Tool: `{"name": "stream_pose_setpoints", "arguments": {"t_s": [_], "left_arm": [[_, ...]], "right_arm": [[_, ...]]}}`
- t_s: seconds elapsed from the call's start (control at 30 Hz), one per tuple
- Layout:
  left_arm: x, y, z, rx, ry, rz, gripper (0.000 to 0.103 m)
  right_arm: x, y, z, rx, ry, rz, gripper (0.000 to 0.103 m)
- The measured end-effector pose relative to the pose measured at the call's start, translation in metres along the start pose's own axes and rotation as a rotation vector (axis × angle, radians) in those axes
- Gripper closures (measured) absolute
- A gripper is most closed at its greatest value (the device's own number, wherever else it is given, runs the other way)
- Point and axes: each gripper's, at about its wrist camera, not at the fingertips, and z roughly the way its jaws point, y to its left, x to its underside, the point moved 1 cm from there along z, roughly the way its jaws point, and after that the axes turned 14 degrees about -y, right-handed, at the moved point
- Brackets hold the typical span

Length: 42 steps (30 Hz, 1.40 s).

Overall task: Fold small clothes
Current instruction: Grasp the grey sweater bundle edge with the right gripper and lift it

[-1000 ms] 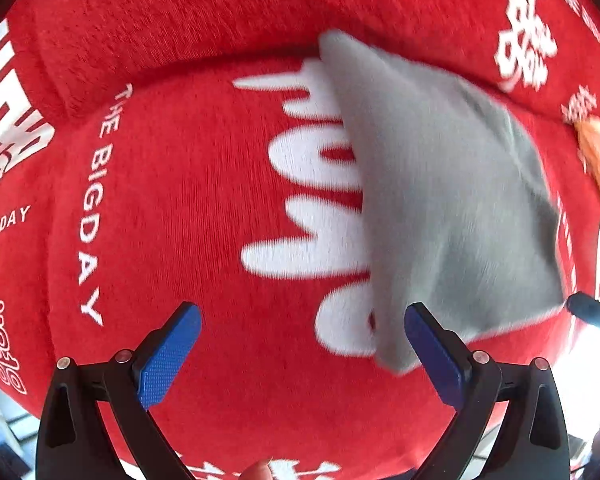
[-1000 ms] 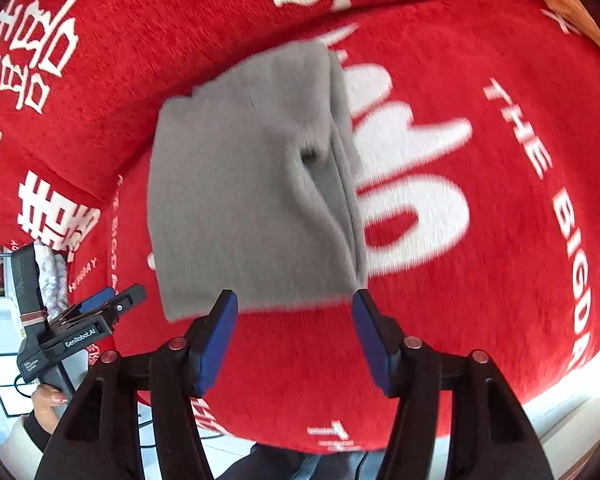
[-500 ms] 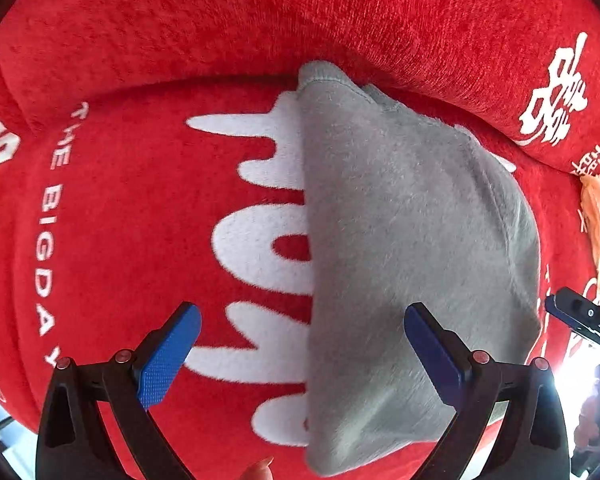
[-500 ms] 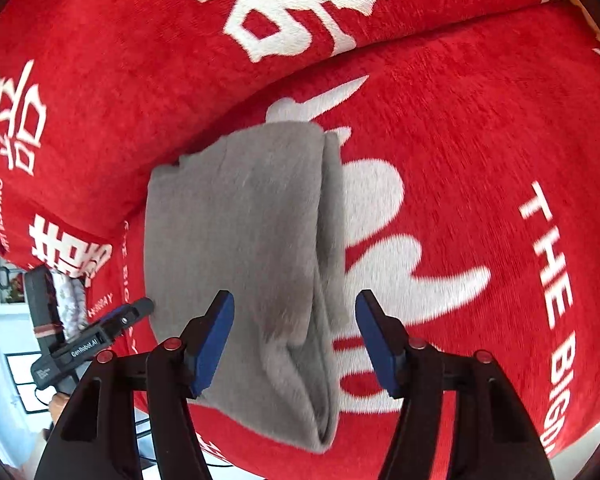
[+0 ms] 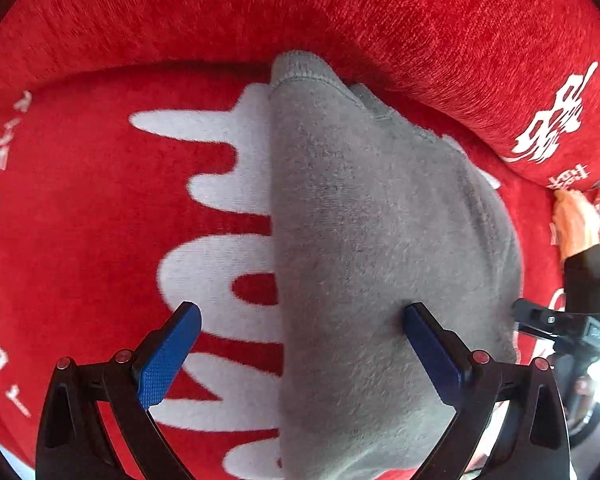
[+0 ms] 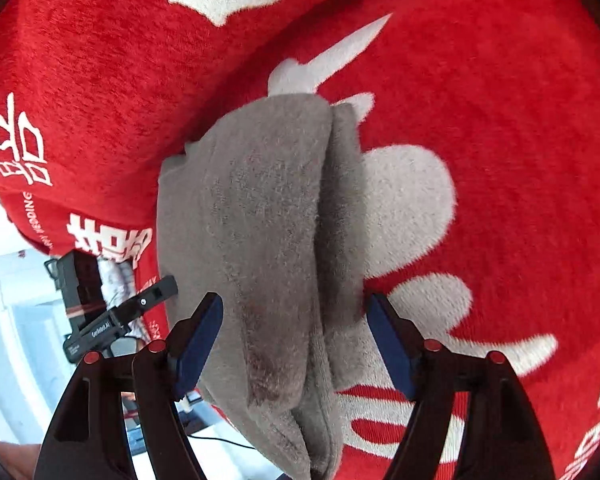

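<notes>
1. Both claws are closing in on the grey garment (image 6: 268, 248), lying folded on the red cushion (image 6: 480, 100).
2. Left claw (image 5: 300, 344) is standing apart, empty; right claw (image 6: 296, 340) is opening astride the near edge.
3. Advise pinching all layers together.

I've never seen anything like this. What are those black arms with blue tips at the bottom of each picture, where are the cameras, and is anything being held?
No robot here: a person holds a hand tool in each hand, each a two-finger gripper with a wide-angle camera looking along its fingers. One picture comes from the left gripper, the other from the right gripper. The blue tips are its grip pads. Both look down on a folded grey garment lying on a red blanket printed with white lettering. Nothing is held: the left jaws stand open over the garment's edge, and the right jaws are opening with the cloth between them, not pinched. Each view shows the other tool at its edge.
</notes>
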Motion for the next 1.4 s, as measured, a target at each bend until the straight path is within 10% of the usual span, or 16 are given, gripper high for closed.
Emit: {"name": "stream_pose_setpoints", "arguments": {"t_s": [0.3,0.53,0.6,0.8,1.4], "left_arm": [[0.006,-0.04,0.031,0.069,0.046,0.055,0.001],[0.005,-0.047,0.033,0.06,0.05,0.058,0.002],[0.007,-0.041,0.02,0.058,0.023,0.056,0.014],[0.009,-0.039,-0.017,0.105,-0.041,0.066,0.051],[0.069,0.034,-0.123,0.106,-0.077,0.043,0.051]], "right_arm": [[-0.005,0.028,0.03,-0.129,0.084,-0.096,0.022],[-0.007,0.008,0.037,-0.19,0.052,0.065,0.029],[-0.005,0.008,0.038,-0.135,0.052,0.068,0.059],[0.005,0.019,0.029,-0.2,0.02,0.112,0.067],[0.096,0.101,0.015,-0.324,0.037,0.134,0.067]]}}
